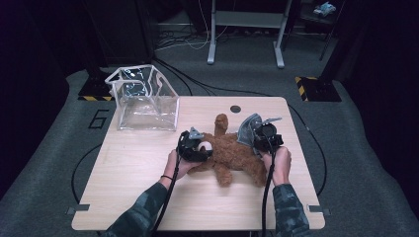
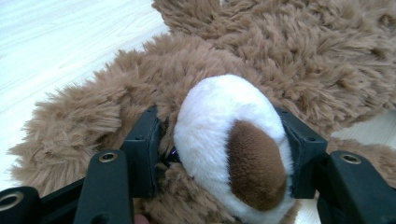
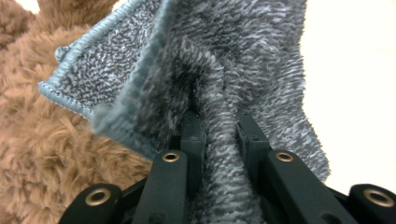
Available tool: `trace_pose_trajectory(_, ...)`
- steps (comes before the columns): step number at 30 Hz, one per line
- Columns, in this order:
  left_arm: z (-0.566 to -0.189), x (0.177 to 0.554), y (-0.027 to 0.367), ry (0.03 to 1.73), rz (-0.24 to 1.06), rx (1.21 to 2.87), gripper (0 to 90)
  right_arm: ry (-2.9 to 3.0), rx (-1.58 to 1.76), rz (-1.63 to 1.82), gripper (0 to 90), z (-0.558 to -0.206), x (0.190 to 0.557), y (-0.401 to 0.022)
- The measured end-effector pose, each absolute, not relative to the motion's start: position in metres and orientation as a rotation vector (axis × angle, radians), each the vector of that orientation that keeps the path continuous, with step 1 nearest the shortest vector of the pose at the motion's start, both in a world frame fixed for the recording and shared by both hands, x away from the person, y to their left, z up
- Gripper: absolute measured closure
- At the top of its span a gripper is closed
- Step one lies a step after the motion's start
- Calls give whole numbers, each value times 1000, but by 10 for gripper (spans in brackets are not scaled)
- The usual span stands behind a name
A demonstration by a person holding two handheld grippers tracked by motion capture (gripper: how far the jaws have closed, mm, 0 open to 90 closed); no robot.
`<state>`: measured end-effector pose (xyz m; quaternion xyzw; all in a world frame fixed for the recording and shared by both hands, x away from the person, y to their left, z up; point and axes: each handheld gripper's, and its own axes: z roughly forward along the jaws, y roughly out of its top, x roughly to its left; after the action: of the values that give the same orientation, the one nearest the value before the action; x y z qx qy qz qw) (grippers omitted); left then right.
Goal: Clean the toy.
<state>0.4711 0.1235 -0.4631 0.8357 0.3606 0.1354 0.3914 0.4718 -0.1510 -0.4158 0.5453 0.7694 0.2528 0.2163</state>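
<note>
The plush bear (image 1: 232,153) is being steadied, its white muzzle (image 2: 229,140) clamped by the left gripper (image 2: 224,140); the grey cloth (image 3: 219,93), pinched by the right gripper (image 3: 219,135), should be wiped gently.

Camouflage sleeves; black left claw (image 1: 193,146), right claw (image 1: 260,134), brass-ringed screws, black trailing cables.

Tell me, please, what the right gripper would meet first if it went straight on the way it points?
Probably the brown plush toy just beyond the grey cloth that the right gripper already pinches; depth is unclear.
</note>
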Motion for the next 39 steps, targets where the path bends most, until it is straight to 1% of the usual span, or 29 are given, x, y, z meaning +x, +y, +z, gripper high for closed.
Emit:
trace_pose_trajectory(3,-460,476,125,927,314,2129,415,2133,1433,709,766,-404,466,-138)
trace_pose_trajectory(6,-458,478,123,936,315,2133,412,2189,1340,772,765,-389,456,-110)
trace_pose_trajectory(8,-456,479,122,941,320,2143,410,2235,1293,780,763,-385,453,-92)
trace_pose_trajectory(11,-456,482,123,949,298,2145,408,2314,1233,736,758,-395,459,-63)
trace_pose_trajectory(13,-457,483,124,959,286,2136,408,2329,1236,731,759,-405,465,-57)
trace_pose_trajectory(17,-458,486,126,962,264,2131,409,2326,1269,748,772,-410,467,-65)
trace_pose_trajectory(21,-458,487,126,964,253,2127,409,2298,1302,724,778,-410,462,-83)
trace_pose_trajectory(25,-459,491,128,973,223,2110,409,2226,1373,673,781,-413,457,-112)
trace_pose_trajectory(28,-460,492,128,975,221,2104,409,2184,1468,565,782,-427,460,-140)
trace_pose_trajectory(29,-460,491,128,975,225,2103,409,2196,1492,565,781,-434,460,-150)
trace_pose_trajectory(31,-459,491,127,975,232,2111,409,2191,1523,611,779,-436,458,-158)
trace_pose_trajectory(35,-460,493,127,980,239,2109,409,2162,1471,688,776,-412,452,-141)
trace_pose_trajectory(39,-459,493,126,973,252,2129,409,2231,1339,799,770,-390,450,-102)
